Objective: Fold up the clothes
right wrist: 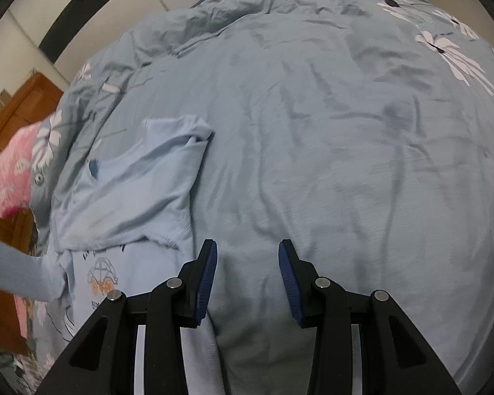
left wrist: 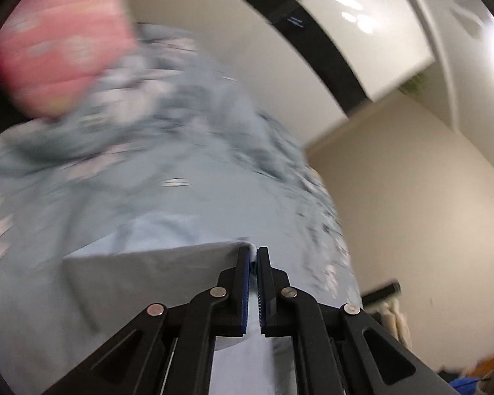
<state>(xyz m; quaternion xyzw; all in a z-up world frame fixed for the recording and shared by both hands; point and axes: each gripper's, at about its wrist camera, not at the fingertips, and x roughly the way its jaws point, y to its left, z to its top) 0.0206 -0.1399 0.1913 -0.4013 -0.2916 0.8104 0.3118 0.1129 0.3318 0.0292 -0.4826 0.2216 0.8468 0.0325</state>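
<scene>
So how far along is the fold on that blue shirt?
Early. Done: the shirt lies on the bed, one sleeve turned inward. In hand: the left tool is shut on a shirt edge. The right tool is open, holding nothing. Left: the remaining folds; no neat stack shows.

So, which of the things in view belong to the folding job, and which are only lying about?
Belongs to the job:
- light blue shirt with a car print, spread on the bed
- left hand-held gripper, shut on an edge of the shirt
- right hand-held gripper, open above the bed

Just lying about:
- blue floral bedcover
- pink pillow
- wooden headboard
</scene>
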